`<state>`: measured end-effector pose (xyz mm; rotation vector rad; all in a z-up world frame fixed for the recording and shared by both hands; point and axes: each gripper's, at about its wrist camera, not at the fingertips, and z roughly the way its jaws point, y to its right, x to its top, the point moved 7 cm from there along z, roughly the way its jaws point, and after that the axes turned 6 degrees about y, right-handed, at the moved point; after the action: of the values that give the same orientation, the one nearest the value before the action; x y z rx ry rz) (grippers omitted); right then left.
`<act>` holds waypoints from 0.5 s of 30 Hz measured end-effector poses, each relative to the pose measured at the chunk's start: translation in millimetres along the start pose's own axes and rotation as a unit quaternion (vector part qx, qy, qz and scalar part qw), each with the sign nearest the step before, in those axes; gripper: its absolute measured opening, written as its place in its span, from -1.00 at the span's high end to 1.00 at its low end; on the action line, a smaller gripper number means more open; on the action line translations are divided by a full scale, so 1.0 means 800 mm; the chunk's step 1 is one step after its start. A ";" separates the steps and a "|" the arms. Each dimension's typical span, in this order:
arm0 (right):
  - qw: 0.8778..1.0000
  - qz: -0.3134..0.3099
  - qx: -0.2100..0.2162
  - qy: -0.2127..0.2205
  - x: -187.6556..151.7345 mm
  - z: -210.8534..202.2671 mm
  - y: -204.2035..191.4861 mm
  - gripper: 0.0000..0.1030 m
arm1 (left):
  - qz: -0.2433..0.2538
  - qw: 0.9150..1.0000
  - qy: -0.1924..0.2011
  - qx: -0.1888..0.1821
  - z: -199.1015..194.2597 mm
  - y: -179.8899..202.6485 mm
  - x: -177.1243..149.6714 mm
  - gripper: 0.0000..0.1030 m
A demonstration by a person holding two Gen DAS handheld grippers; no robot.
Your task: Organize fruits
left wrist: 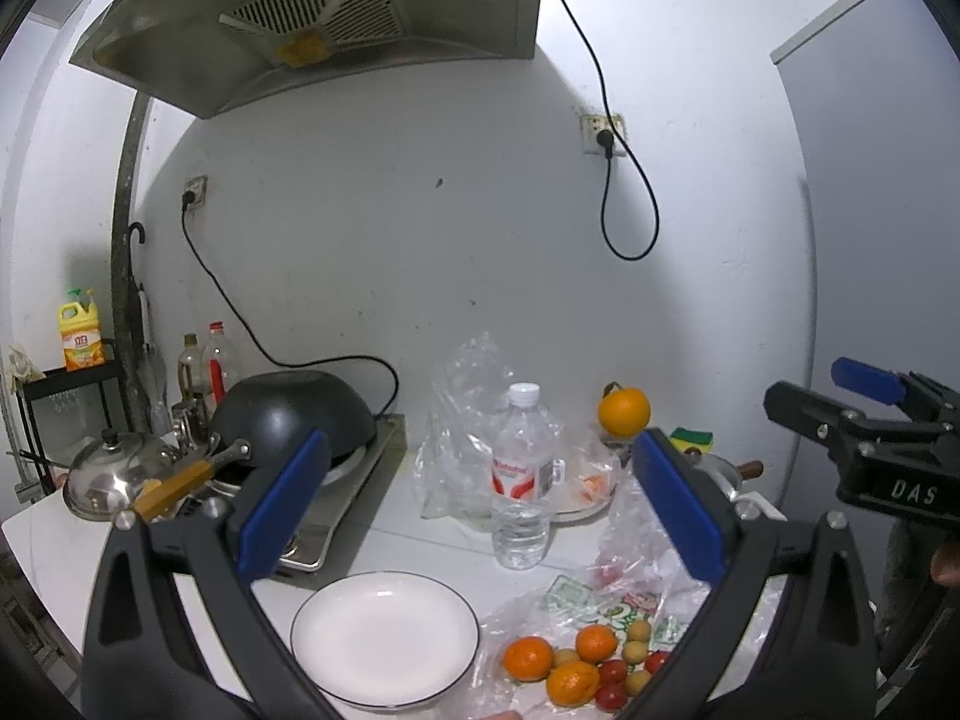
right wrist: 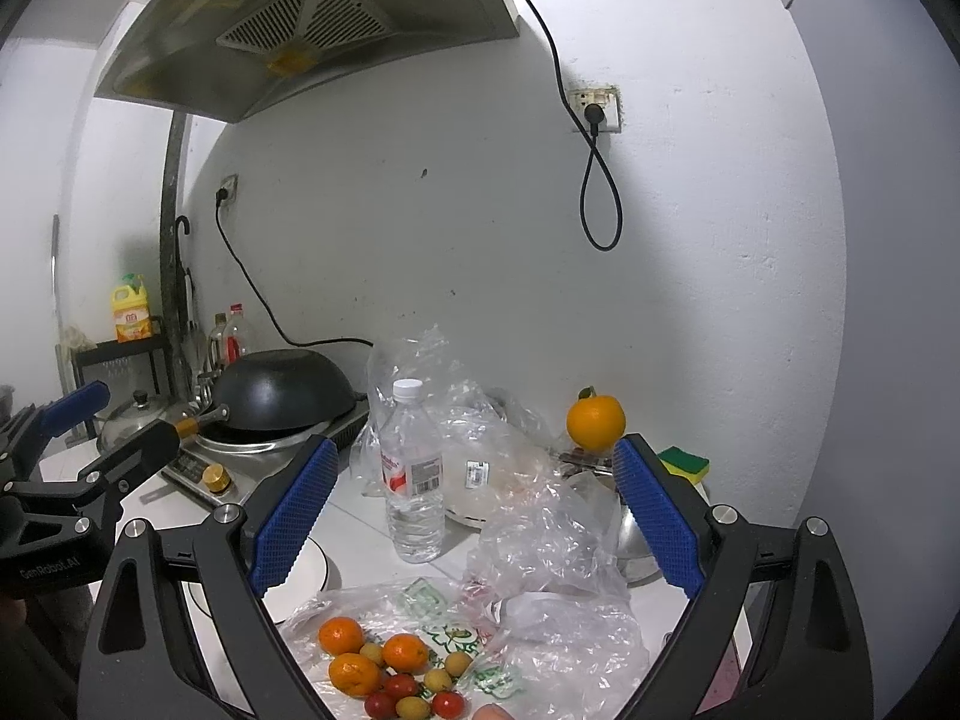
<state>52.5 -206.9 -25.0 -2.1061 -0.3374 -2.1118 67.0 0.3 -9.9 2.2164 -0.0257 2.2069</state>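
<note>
Three tangerines (left wrist: 528, 657) (right wrist: 341, 635), several red cherry tomatoes (left wrist: 612, 671) (right wrist: 401, 686) and small yellow-green fruits (left wrist: 637, 630) (right wrist: 458, 663) lie on a spread plastic bag (left wrist: 591, 606) (right wrist: 540, 618) on the white counter. An empty white plate (left wrist: 384, 636) (right wrist: 312, 570) sits just left of them. A large orange (left wrist: 624, 411) (right wrist: 596, 421) stands further back. My left gripper (left wrist: 480, 504) is open, held above the plate and fruit. My right gripper (right wrist: 474, 516) is open above the bag. Each gripper shows at the edge of the other's view.
A clear water bottle (left wrist: 523, 474) (right wrist: 413, 474) stands mid-counter, with crumpled clear bags (left wrist: 462, 420) (right wrist: 432, 384) behind. A black wok (left wrist: 294, 414) (right wrist: 282, 390) lies on the cooker at the left, beside a steel lid (left wrist: 114, 474). A sponge (right wrist: 684, 462) lies back right.
</note>
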 end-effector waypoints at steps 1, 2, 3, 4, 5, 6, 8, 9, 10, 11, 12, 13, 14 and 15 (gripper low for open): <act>1.000 0.000 0.000 0.000 0.000 0.000 0.000 -0.84 | 0.000 1.000 -0.005 0.001 0.000 -0.001 -0.001 -0.98; 1.000 0.000 0.000 0.000 0.000 0.000 0.000 -0.84 | 0.001 1.000 -0.006 0.001 0.001 -0.002 -0.001 -0.98; 1.000 0.000 0.001 0.000 0.000 0.000 0.000 -0.84 | 0.001 1.000 -0.006 0.001 0.001 -0.002 -0.001 -0.98; 1.000 -0.001 0.001 -0.001 0.001 0.002 -0.001 -0.84 | 0.000 1.000 -0.007 0.002 0.001 -0.003 -0.001 -0.98; 1.000 -0.002 0.002 -0.001 0.001 0.002 -0.002 -0.84 | 0.000 1.000 -0.006 0.002 0.001 -0.004 -0.001 -0.98; 1.000 -0.003 0.002 -0.001 0.002 0.002 -0.002 -0.84 | 0.000 1.000 -0.010 0.002 0.002 -0.004 -0.002 -0.98; 1.000 -0.004 0.003 0.002 0.004 0.002 -0.003 -0.84 | 0.000 1.000 -0.009 0.002 0.001 -0.004 -0.003 -0.98; 1.000 -0.005 0.003 0.002 0.005 0.002 -0.003 -0.84 | 0.002 1.000 -0.010 0.002 0.002 -0.004 -0.003 -0.98; 1.000 -0.005 0.003 0.002 0.004 0.003 -0.003 -0.84 | 0.003 1.000 -0.010 0.001 0.002 -0.003 -0.004 -0.98; 1.000 -0.005 0.003 0.003 0.004 0.003 -0.003 -0.84 | 0.001 1.000 -0.012 0.001 0.001 -0.004 -0.004 -0.98; 1.000 -0.003 0.002 0.002 0.004 0.003 -0.002 -0.84 | 0.000 1.000 -0.016 0.000 0.001 -0.003 -0.005 -0.98; 1.000 -0.004 0.003 0.002 0.004 0.002 -0.004 -0.84 | 0.001 1.000 -0.016 0.000 0.000 -0.002 -0.005 -0.98; 1.000 -0.004 0.002 0.001 0.004 0.002 -0.003 -0.84 | 0.003 1.000 -0.014 0.000 -0.001 -0.001 -0.005 -0.98; 1.000 -0.005 0.001 0.002 0.004 0.001 -0.004 -0.84 | 0.004 1.000 -0.007 0.001 -0.002 -0.001 -0.004 -0.98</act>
<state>52.1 -203.6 -22.2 -2.1029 -0.3497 -2.1194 65.7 1.2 -12.8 2.2368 -0.0329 2.1951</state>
